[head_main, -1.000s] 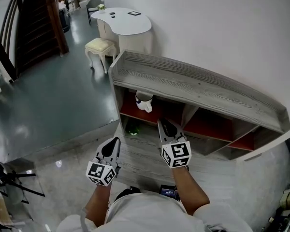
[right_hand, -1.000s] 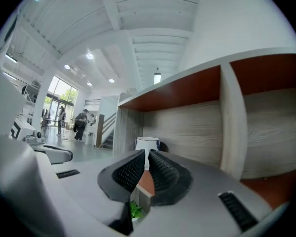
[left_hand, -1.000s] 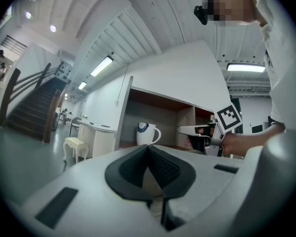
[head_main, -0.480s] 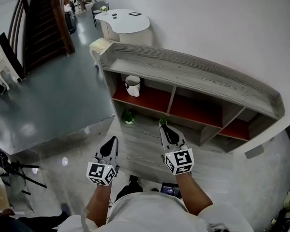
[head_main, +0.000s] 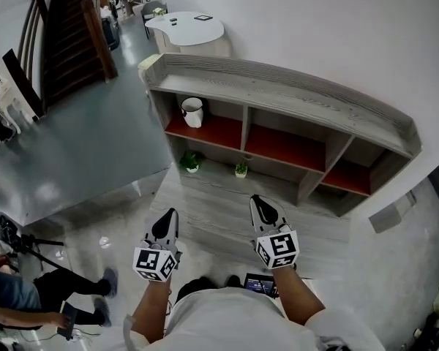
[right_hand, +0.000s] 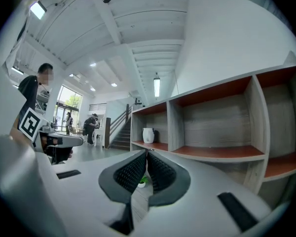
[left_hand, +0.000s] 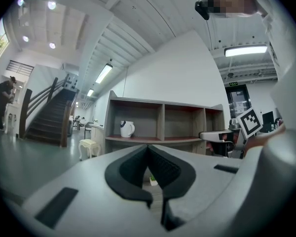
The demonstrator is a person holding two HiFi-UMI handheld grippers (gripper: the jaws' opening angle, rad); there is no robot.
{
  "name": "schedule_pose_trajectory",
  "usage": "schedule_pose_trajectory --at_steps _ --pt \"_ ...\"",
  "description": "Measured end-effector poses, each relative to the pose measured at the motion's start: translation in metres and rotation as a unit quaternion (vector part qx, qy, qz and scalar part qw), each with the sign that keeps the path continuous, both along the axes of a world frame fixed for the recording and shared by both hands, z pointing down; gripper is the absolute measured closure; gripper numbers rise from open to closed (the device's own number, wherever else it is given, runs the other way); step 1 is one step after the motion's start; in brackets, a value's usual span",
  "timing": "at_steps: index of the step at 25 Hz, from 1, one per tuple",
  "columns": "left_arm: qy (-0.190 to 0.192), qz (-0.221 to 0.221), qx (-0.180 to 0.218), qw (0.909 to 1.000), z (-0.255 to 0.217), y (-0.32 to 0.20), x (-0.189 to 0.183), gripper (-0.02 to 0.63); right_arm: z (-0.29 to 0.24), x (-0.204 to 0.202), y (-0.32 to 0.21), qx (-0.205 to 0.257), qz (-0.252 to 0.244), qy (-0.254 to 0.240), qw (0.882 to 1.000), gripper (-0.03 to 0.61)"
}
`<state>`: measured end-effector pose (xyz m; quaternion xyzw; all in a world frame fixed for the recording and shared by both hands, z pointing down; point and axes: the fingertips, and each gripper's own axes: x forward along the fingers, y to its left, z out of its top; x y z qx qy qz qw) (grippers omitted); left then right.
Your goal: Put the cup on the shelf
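A white cup (head_main: 192, 112) with a handle stands in the leftmost red-floored bay of the grey wooden shelf (head_main: 278, 93); it also shows as the cup (left_hand: 127, 128) in the left gripper view and the cup (right_hand: 148, 135) in the right gripper view. Both grippers hang well back from the shelf, over the floor. My left gripper (head_main: 167, 220) is shut with nothing in it. My right gripper (head_main: 261, 205) is shut and empty too, its pads meeting at the tips.
Two small green potted plants (head_main: 189, 161) (head_main: 241, 168) sit on the shelf's low bottom board. A white round table (head_main: 186, 29) and a cream stool stand beyond the shelf's left end. A staircase (head_main: 69, 28) rises at far left. A person's legs (head_main: 66, 287) and a tripod (head_main: 14, 234) are at lower left.
The view has drawn back from the shelf, so both grippers stand farther from it. The right gripper's jaws have closed. A person's legs have come in at lower left.
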<state>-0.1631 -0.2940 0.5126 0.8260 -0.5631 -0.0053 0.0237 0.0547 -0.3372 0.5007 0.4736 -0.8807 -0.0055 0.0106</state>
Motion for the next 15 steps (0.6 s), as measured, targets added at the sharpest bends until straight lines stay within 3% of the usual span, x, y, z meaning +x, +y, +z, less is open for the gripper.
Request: schedule_pose_trajectory --at_steps 9,15 --pt "-0.007 0.013 0.009 0.9999 -0.006 0.044 0.002 0.606 0.003 0.017 0.054 0.009 0.014 0.002 1.000 0.543" --pt "0.003 0.023 0.010 0.9997 -0.002 0.100 -0.008 0.606 0.002 0.013 0.113 0.013 0.033 -0.004 0.999 0.543"
